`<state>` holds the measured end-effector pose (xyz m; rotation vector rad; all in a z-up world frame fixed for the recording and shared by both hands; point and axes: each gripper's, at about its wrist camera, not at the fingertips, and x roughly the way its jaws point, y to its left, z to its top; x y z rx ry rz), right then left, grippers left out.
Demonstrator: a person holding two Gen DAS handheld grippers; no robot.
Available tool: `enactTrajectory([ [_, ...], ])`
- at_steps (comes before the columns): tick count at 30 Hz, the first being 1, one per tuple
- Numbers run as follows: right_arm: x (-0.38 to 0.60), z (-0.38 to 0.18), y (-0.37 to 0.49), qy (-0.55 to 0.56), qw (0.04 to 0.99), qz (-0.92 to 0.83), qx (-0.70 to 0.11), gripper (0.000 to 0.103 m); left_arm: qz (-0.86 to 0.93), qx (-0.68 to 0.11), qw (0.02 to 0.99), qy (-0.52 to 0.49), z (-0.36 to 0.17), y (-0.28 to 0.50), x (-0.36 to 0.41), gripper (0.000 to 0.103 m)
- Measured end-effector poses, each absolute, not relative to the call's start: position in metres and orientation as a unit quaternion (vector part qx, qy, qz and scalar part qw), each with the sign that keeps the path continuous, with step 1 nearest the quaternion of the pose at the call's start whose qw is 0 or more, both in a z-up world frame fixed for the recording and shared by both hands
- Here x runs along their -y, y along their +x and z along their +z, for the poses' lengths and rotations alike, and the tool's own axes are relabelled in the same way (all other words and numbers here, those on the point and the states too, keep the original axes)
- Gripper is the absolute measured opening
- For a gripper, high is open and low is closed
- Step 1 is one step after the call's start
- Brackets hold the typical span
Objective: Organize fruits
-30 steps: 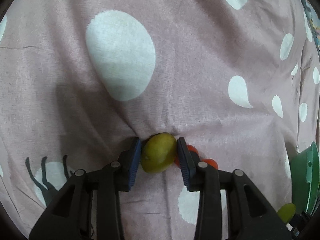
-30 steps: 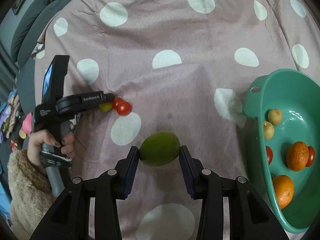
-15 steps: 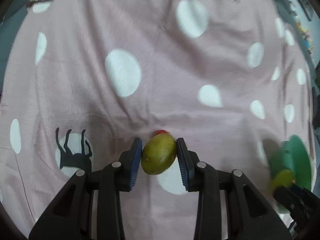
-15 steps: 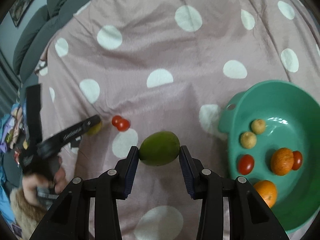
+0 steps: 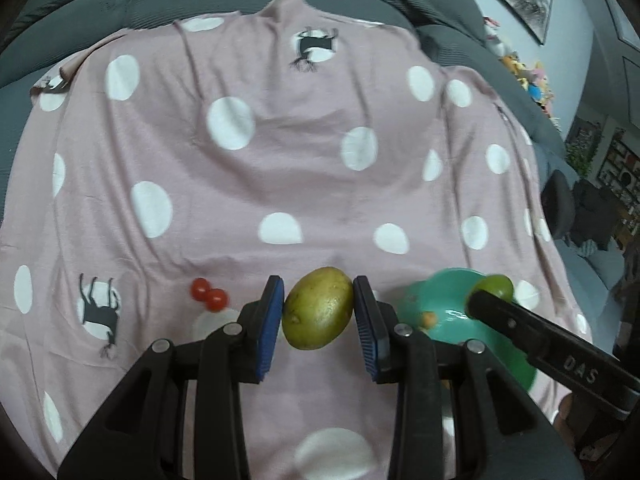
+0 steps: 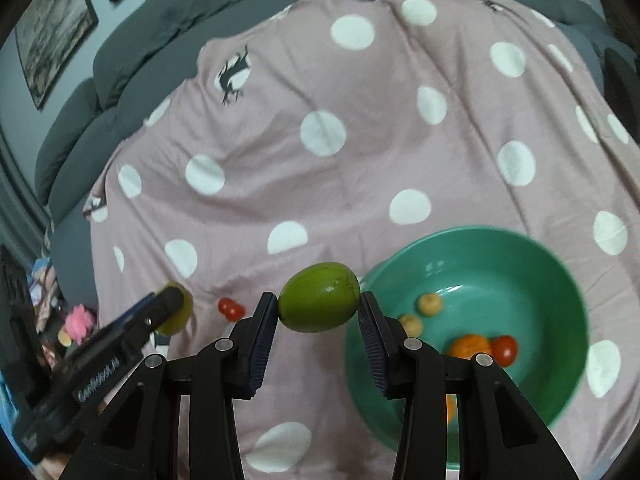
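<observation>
Mangoes sit pinched in both claws above the pink dotted blanket [image 5: 320,184]: a yellow-green mango [image 5: 318,309] squeezed in the left gripper [image 5: 318,320], a greener mango [image 6: 319,297] clamped in the right gripper [image 6: 319,316] beside the teal bowl [image 6: 560,280], where oranges [image 6: 469,346] and tomatoes [image 6: 504,350] lie. Two cherry tomatoes [image 5: 209,294] rest on the blanket.

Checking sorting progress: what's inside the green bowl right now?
Inside the green bowl: two small tan fruits, an orange and a red tomato. The right gripper's finger covers the bowl's near part.
</observation>
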<state>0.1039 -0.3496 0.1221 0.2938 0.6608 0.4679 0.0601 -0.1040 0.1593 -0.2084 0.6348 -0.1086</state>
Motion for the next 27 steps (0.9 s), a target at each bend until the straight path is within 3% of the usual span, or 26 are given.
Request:
enactTrajectory([
  [9, 0.36, 0.128, 0.099, 0.145, 0.909, 0.239, -0.309, 0.043, -0.064, -0.306, 0.944, -0.106, 0.167, 0.031, 0.117, 0.035],
  [15, 0.322, 0.118, 0.094, 0.109, 0.898, 0.268, -0.33, 0.043, -0.019, -0.323, 0.942, -0.093, 0.142, 0.003, 0.084, 0.035],
  [27, 0.242, 0.032, 0.081, 0.022, 0.854, 0.272, -0.442, 0.043, 0.019, -0.376, 0.918, -0.128, 0.063, -0.01, 0.022, 0.035],
])
